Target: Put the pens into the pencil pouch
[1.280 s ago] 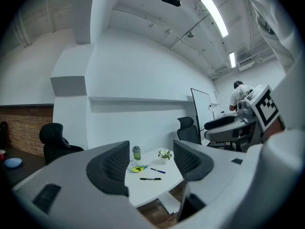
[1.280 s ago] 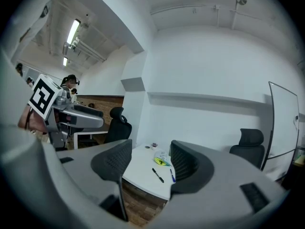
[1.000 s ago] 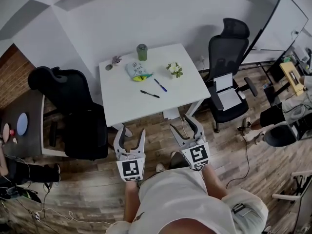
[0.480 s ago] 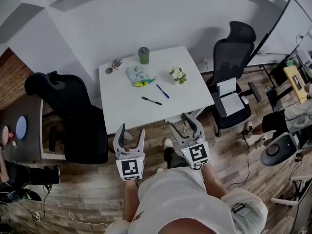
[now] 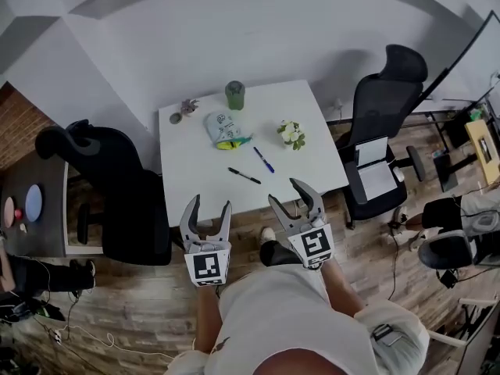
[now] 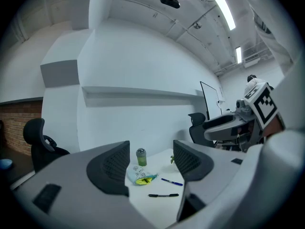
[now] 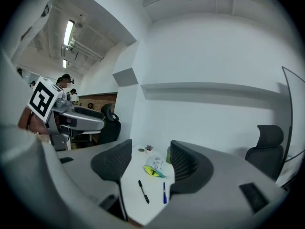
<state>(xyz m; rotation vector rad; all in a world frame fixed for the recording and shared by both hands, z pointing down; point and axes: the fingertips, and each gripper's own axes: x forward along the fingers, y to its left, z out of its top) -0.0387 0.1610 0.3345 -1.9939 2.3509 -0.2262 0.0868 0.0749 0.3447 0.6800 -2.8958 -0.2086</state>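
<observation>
On the bench [image 5: 187, 162], ahead of the empty, released left tongs [image 5: 209, 205] and right tongs [image 5: 283, 191], the blue pen [image 5: 263, 159] is laid slantwise, nearer the right; the black pen [image 5: 244, 176] is laid crosswise.

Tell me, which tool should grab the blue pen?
Probably the right tool. The blue pen lies toward that side of the white table, just ahead of its jaws, which stand apart and empty. The left tool is open too, but sits farther from that pen.

Head view looks steeply down, 2 gripper views forward; all share the table [image 5: 195, 170].
</observation>
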